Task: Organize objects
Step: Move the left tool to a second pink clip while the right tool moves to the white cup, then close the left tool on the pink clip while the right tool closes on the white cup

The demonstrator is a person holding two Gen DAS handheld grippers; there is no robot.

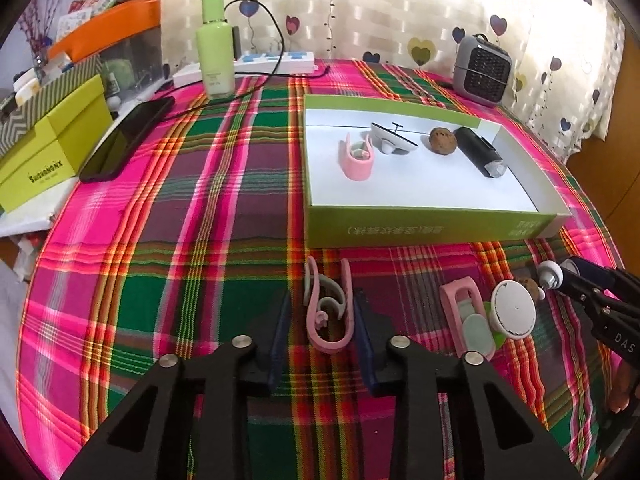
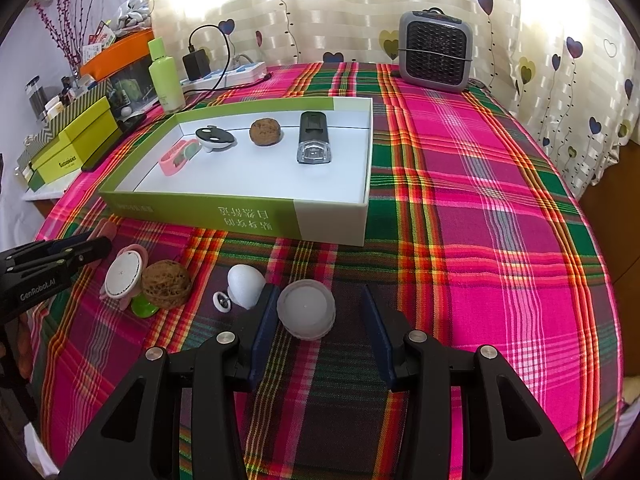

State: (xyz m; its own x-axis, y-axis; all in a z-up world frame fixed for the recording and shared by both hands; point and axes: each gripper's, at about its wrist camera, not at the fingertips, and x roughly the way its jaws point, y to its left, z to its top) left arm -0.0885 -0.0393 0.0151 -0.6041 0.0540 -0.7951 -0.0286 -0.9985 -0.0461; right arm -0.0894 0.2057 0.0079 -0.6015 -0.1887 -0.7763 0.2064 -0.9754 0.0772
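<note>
A green-sided box (image 1: 424, 230) (image 2: 224, 216) with a white floor holds a pink clip (image 1: 357, 158), a white gadget (image 1: 390, 138), a walnut (image 1: 443, 141) (image 2: 265, 131) and a black device (image 1: 478, 151) (image 2: 314, 140). My left gripper (image 1: 320, 322) is open around a pink and grey curly clip (image 1: 326, 312) lying on the plaid cloth. My right gripper (image 2: 318, 314) is open around a translucent round cap (image 2: 307, 309). Beside it lie a white egg-shaped piece (image 2: 245, 281), a second walnut (image 2: 166, 285), a white disc (image 1: 513, 309) (image 2: 122, 274) and a pink clip (image 1: 464, 316).
A green bottle (image 1: 215, 50) (image 2: 166, 76), a power strip (image 1: 276, 62), a black phone (image 1: 126, 138) and yellow-green boxes (image 1: 48, 148) stand at the left. A grey heater (image 1: 482, 68) (image 2: 436, 52) stands at the back. The curtain is behind the table.
</note>
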